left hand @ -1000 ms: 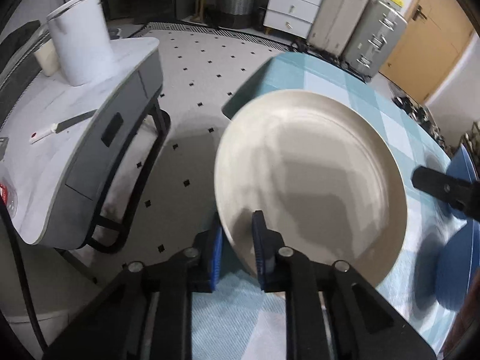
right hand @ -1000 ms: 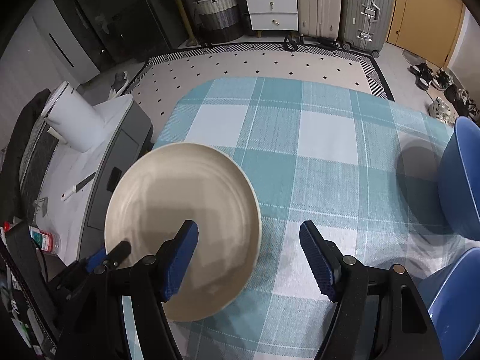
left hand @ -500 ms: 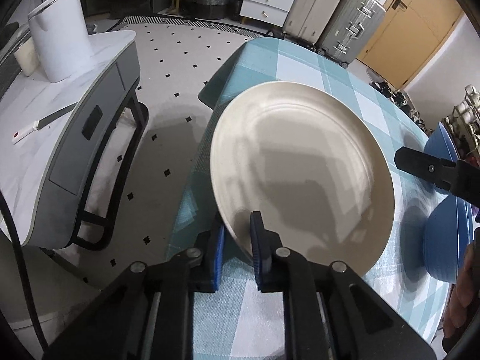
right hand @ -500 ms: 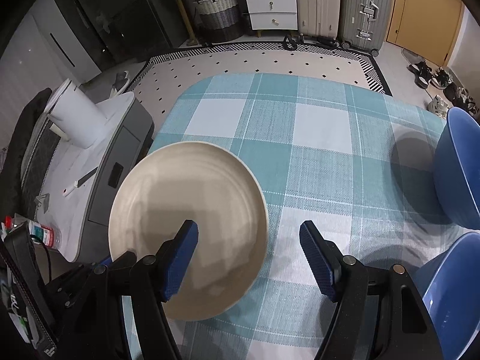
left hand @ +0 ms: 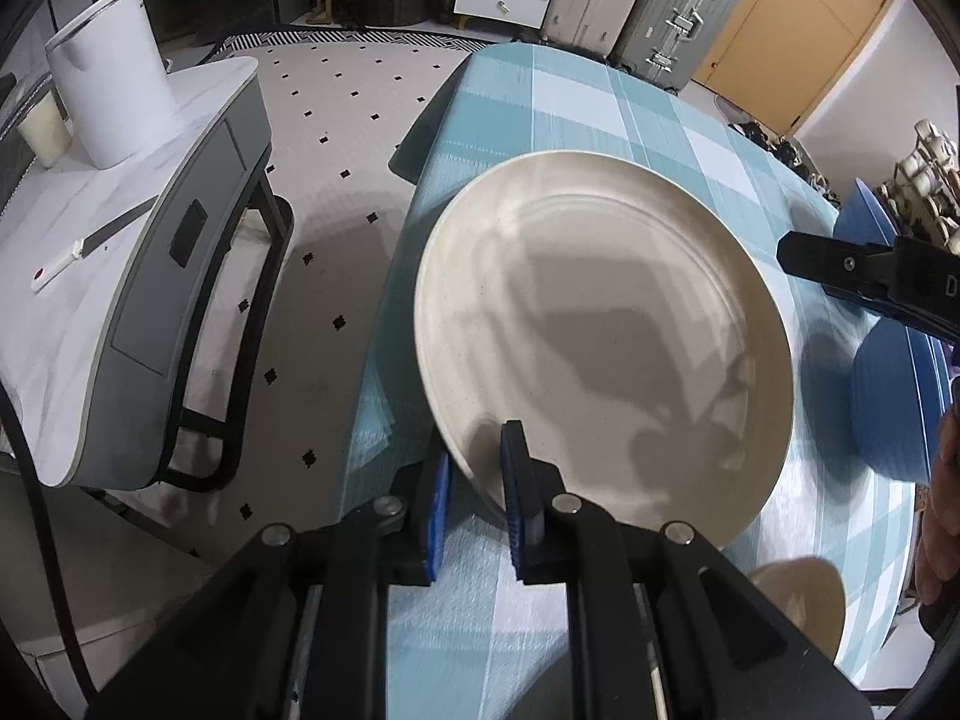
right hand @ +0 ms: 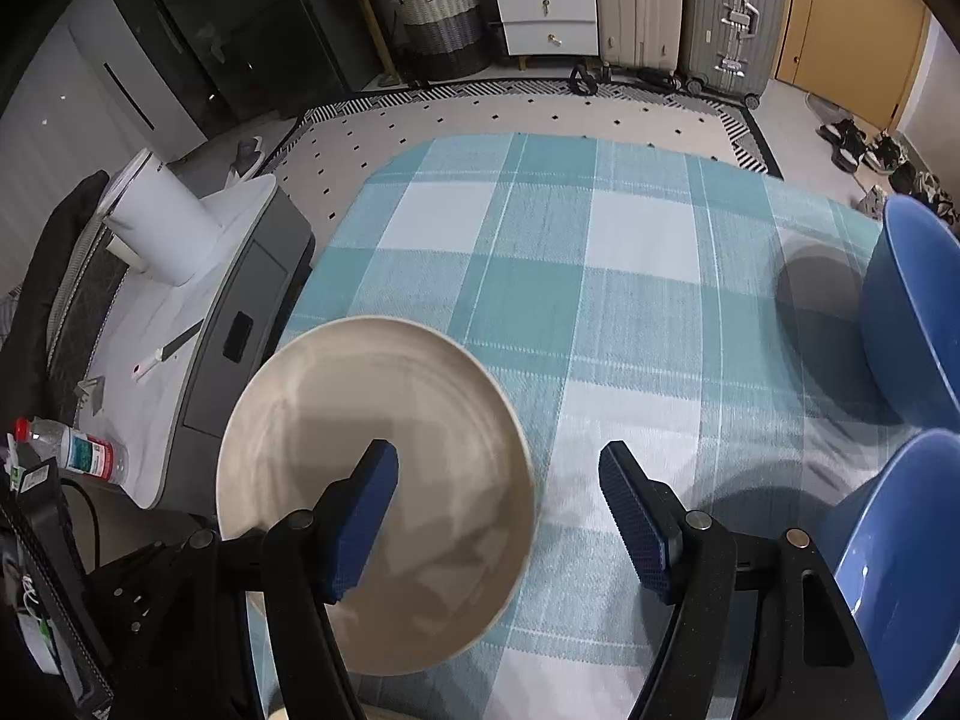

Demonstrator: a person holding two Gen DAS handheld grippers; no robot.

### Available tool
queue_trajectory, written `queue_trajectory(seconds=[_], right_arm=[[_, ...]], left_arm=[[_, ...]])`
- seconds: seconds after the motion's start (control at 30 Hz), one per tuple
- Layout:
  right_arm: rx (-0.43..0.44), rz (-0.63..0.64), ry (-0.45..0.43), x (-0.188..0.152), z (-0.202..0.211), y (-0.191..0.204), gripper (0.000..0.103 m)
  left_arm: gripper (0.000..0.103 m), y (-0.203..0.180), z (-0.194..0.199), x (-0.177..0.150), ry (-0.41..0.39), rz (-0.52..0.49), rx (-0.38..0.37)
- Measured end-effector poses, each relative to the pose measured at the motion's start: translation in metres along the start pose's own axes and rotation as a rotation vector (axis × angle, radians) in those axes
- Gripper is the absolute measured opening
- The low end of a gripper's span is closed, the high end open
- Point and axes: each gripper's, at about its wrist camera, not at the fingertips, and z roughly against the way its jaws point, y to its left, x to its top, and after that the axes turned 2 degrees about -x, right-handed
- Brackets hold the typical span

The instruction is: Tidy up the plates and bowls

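Left wrist view: left gripper [left hand: 474,507] fingers clamped on cream plate [left hand: 600,342] rim.
Plate is held tilted above the table's [right hand: 600,276] left edge; right gripper [right hand: 498,516], fingers apart, empty, nearer the blue bowls [right hand: 912,324].

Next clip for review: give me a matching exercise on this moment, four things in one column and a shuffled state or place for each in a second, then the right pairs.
Things
1. cream plate
2. right gripper
3. blue bowls
4. white cylindrical container

States or places
A. stands on the grey side table
B. open, holding nothing
C. rim pinched by the left gripper
D. on the checked tablecloth, at its right side

Pairs: 1-C, 2-B, 3-D, 4-A
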Motion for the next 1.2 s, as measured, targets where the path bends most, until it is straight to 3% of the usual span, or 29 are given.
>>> queue_trajectory(seconds=[0.33,0.4,0.5,0.77,0.87,1.2], right_arm=[[0.051,-0.048,0.064,-0.021,-0.005,-0.010,0.064],[0.061,-0.046,0.080,-0.025,-0.006,-0.010,0.057],[0.071,-0.041,0.104,-0.029,-0.009,-0.010,0.056],[0.065,-0.054,0.120,-0.027,-0.017,-0.014,0.056],[0.095,-0.068,0.136,-0.028,-0.023,-0.012,0.048],[0.095,-0.054,0.154,-0.029,-0.038,-0.009,0.043]], left_arm=[[0.015,-0.003,0.008,-0.018,0.022,-0.031,0.004],[0.016,-0.002,0.008,-0.019,0.025,-0.037,-0.007],[0.018,0.006,0.007,-0.018,0.031,0.001,-0.042],[0.020,0.004,0.005,-0.012,0.033,0.023,-0.030],[0.020,0.005,0.005,-0.010,0.032,0.042,-0.031],[0.022,0.007,0.004,-0.007,0.031,0.060,-0.044]])
